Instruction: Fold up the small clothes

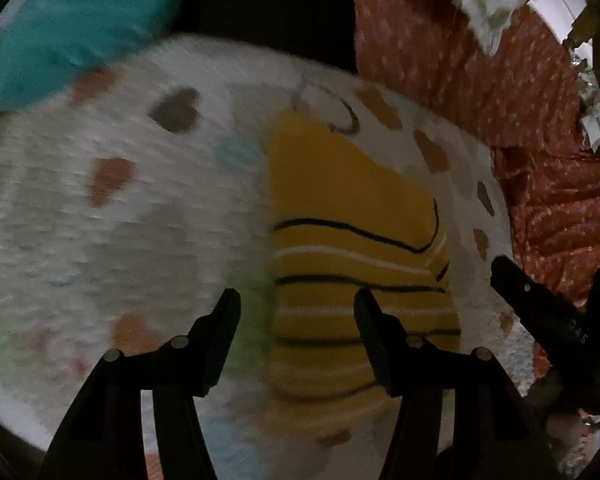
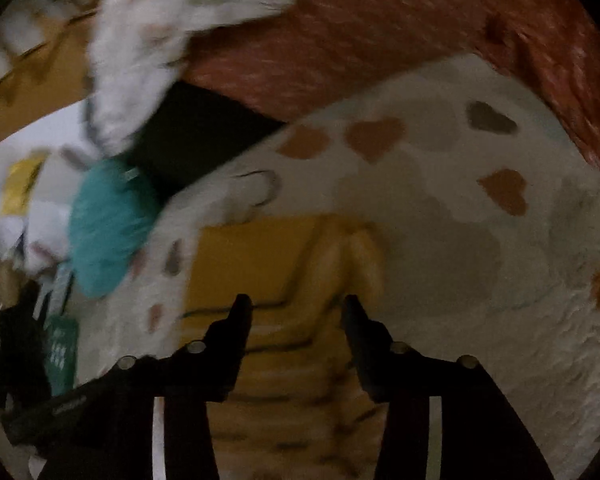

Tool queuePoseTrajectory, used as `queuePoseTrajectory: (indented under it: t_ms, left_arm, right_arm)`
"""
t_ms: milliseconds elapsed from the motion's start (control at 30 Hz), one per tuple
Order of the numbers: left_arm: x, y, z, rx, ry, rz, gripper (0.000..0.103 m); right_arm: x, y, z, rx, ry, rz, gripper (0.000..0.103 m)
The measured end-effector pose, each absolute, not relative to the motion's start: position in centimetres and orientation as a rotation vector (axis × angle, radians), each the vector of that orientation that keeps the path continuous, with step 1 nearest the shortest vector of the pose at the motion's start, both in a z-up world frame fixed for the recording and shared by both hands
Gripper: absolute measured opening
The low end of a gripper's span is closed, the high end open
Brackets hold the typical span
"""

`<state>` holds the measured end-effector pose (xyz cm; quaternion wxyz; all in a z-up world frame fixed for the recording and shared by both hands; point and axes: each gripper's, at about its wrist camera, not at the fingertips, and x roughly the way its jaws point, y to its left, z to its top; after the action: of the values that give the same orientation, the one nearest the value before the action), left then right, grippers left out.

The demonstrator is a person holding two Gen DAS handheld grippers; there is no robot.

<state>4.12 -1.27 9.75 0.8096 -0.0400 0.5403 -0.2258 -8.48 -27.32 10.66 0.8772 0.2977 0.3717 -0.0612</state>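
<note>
A small yellow garment [image 1: 352,216] with black and white stripes lies flat on a white fluffy blanket [image 1: 120,220] with brown heart patches. My left gripper [image 1: 296,300] is open just above the garment's striped lower left part. My right gripper [image 2: 296,304] is open over the same yellow garment [image 2: 268,256], above its striped part. The right gripper's black finger [image 1: 540,304] shows at the right edge of the left wrist view. Nothing is held by either gripper.
A teal cloth [image 1: 80,28] lies at the blanket's far edge, also seen in the right wrist view [image 2: 108,224]. A red dotted cover [image 1: 520,120] borders the blanket. A white garment [image 2: 148,40] lies beyond it, with more loose clothes [image 2: 24,200] at the left.
</note>
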Motion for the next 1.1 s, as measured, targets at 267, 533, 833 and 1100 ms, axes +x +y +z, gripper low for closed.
queuePoseTrajectory:
  t_ms: [267,533,833,1100]
  left_arm:
    - [-5.0,4.4,17.7,0.004,0.815,-0.312,0.078]
    - [-13.4,8.0,24.6,0.024,0.456,-0.111,0.103]
    - [-16.4,9.0,24.8,0.046,0.534,-0.122,0.103]
    - [-15.0,8.0,21.1,0.029,0.731,-0.205,0.103]
  right_arm:
    - [-8.6,-23.5,2.5,0.621,1.024,-0.110,0.027]
    - [-15.8,-20.7,9.7,0.495,0.889,-0.126,0.046]
    - [-20.6,-14.5,12.4,0.311,0.836,-0.109,0.059]
    - [-21.4,-14.0,12.5,0.311,0.850,-0.219,0.066]
